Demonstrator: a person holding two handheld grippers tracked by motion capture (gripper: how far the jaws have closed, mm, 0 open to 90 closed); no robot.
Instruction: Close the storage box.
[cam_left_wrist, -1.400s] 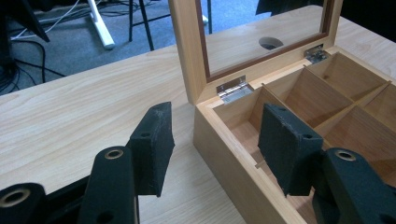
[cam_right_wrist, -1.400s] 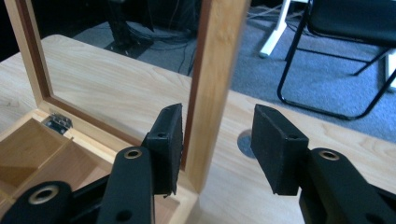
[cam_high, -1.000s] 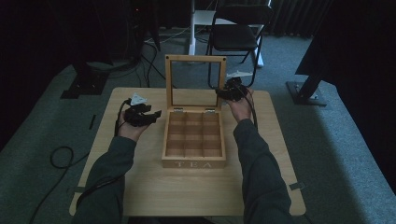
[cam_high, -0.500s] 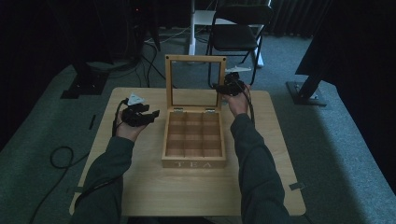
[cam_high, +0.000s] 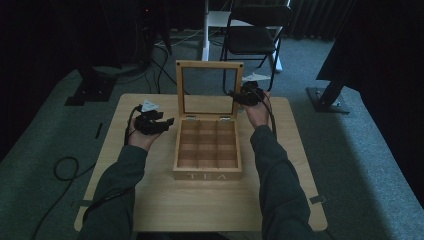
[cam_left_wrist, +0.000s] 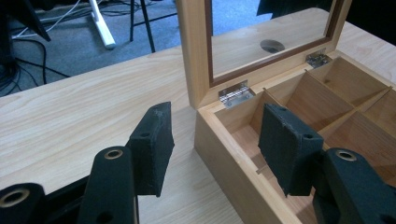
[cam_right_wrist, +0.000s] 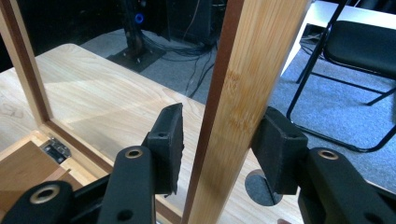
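Nothing moved; lid (cam_high: 209, 88) upright over empty tea box (cam_high: 207, 150)

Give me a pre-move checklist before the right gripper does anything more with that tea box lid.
1. Lid upright, fully open: ok.
2. Right gripper straddles the lid's side rail: ok.
3. Right gripper clamped on the rail: not ok, a gap shows at one pad.
4. Left gripper open, straddling the tea box wall: ok.
5. Compartments empty: ok.
6. Hinges sound: cannot tell.
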